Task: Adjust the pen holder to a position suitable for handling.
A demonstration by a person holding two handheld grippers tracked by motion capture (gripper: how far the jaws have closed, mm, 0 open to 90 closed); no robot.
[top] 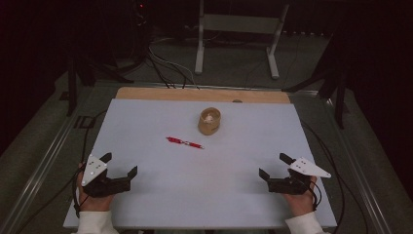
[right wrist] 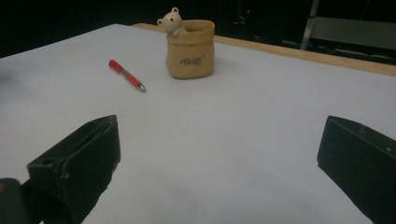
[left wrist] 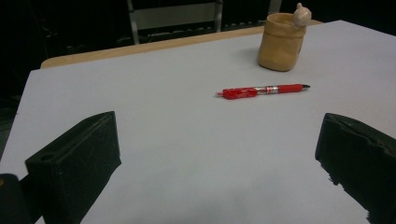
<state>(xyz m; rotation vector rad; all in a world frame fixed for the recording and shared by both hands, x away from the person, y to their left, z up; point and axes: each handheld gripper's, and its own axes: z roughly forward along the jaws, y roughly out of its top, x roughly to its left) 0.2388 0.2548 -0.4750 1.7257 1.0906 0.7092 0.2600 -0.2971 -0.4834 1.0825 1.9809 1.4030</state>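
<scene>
We rest our left gripper (top: 118, 165) and right gripper (top: 272, 165) near the tabletop's (top: 160, 195) front corners, jaws wide apart and empty, so the red pen (top: 184, 142) beside the pouch-shaped cup (top: 209, 122) lies reachable between them.

1. Lettering on the tan pot (right wrist: 190, 49) is too small to read.
2. The bear figure (left wrist: 301, 15) on the pot rim is cropped by the top edge in the left gripper view.
3. Print on the red pen (left wrist: 261, 90) barrel is illegible.
4. The room beyond the table (top: 146, 117) is too dark to resolve.
</scene>
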